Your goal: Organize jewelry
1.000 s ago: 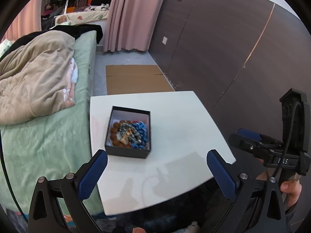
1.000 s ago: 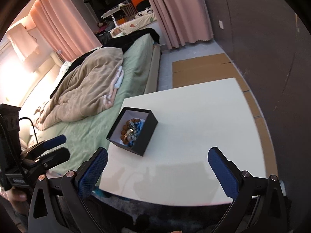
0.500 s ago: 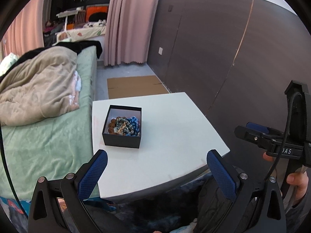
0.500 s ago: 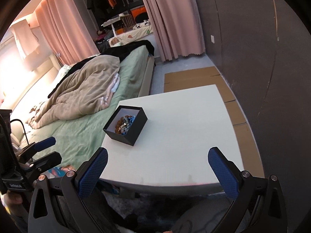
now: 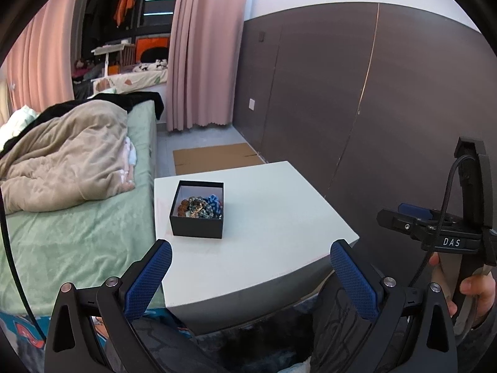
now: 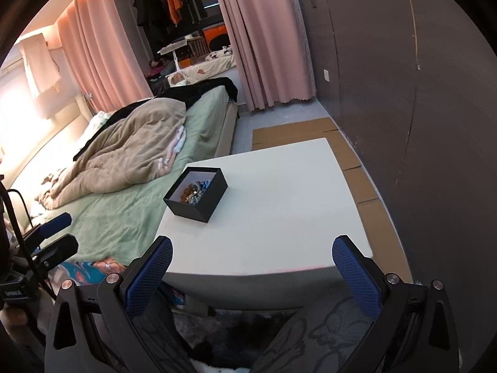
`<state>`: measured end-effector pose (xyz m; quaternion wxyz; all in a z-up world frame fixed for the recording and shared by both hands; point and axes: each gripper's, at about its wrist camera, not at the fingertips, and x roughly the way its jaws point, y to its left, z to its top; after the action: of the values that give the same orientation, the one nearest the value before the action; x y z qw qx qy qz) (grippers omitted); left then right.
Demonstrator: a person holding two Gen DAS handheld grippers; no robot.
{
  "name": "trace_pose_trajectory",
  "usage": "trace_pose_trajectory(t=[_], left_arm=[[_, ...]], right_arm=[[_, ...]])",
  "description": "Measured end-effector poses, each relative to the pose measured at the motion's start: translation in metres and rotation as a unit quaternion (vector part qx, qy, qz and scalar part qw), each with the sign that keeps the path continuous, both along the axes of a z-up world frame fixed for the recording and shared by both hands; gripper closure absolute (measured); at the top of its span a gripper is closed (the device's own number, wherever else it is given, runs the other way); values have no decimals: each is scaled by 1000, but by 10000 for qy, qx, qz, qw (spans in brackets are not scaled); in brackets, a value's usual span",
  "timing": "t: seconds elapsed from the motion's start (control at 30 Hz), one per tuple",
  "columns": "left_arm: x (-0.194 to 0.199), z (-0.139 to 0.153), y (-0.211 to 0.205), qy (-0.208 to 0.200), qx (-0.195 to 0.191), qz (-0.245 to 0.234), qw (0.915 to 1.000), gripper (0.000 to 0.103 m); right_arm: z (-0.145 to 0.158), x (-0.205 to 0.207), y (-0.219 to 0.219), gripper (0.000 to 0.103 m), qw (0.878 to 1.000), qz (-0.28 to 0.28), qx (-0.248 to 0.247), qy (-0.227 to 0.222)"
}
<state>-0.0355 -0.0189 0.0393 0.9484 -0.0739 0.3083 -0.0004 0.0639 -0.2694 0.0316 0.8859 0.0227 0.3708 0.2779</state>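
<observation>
A black open box (image 5: 196, 217) stands on the left part of a white table (image 5: 279, 217), holding a heap of brown, blue and grey bead jewelry (image 5: 200, 206). The box (image 6: 196, 195) and jewelry (image 6: 194, 190) also show in the right wrist view, on the table (image 6: 279, 211). My left gripper (image 5: 248, 267) is open and empty, held back from the table's near edge. My right gripper (image 6: 252, 264) is open and empty, also off the near edge. Each gripper shows at the side of the other's view.
A bed (image 5: 77, 223) with a beige blanket (image 5: 62, 161) runs along the table's left side. A dark panelled wall (image 5: 357, 108) stands to the right. Flat cardboard (image 5: 214, 157) lies on the floor beyond the table. Pink curtains (image 5: 202, 46) hang at the back.
Both grippers have drawn back and up from the table; the box looks smaller and farther away. Both stay open and empty. The box has not moved.
</observation>
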Motion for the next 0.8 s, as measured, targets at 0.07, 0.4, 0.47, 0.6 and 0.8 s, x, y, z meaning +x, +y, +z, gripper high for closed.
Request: trace_pose_trajectory(t=[0.07,0.4,0.47,0.6,0.8], left_arm=[[-8,-1,1,-47,-94,-11,9999,1],[-28,-3,6,-208,-73,269,9994,1],[-29,-3,5,-228,8,313,9992,1],[-28,-3,3,-214,88,307,9993,1],[-27,-3,2,-238,148,312,9991,1]], right_arm=[[-3,-6,-3,0,10000,-35,-27,-43],[-8,-25,-6,0,9997,-121,-42,-202],[-7,-27,-7,0,9996,-131,12,-230],[-3,-27,-5,0,9994,-161,-11,-311],[-6,-25,-3,0,9997,-71,-38,-221]])
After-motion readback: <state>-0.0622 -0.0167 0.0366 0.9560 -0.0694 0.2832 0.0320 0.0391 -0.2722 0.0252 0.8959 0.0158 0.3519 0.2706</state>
